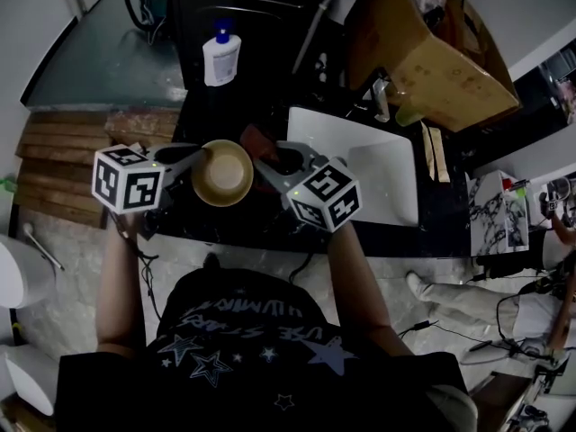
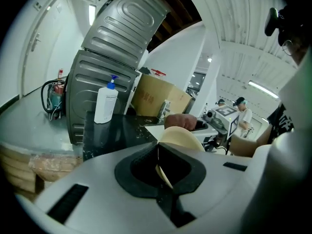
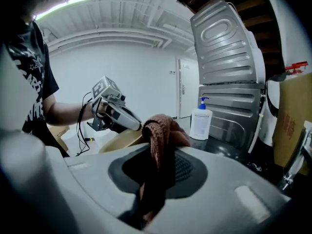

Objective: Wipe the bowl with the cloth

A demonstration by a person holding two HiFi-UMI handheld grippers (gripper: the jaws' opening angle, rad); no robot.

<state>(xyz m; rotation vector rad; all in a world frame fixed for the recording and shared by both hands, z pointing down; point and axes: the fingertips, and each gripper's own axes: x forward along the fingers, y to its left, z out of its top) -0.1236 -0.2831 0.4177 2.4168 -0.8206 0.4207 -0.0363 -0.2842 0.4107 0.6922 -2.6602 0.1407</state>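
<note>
A tan bowl (image 1: 221,173) is held above the black counter's front edge, and my left gripper (image 1: 200,156) is shut on its left rim. In the left gripper view the thin rim (image 2: 163,172) sits pinched between the jaws, and the bowl's body (image 2: 181,138) rises beyond them. My right gripper (image 1: 268,158) is shut on a reddish-brown cloth (image 1: 256,139) at the bowl's right rim. The right gripper view shows the cloth (image 3: 162,130) bunched between the jaws, with the bowl (image 3: 122,140) and the left gripper (image 3: 114,112) behind it.
A white pump bottle (image 1: 221,57) stands at the back of the black counter (image 1: 225,106). A white sink (image 1: 378,165) with a faucet (image 1: 382,97) lies to the right, with a cardboard box (image 1: 432,52) behind it. Another person's legs (image 1: 468,304) are at the right.
</note>
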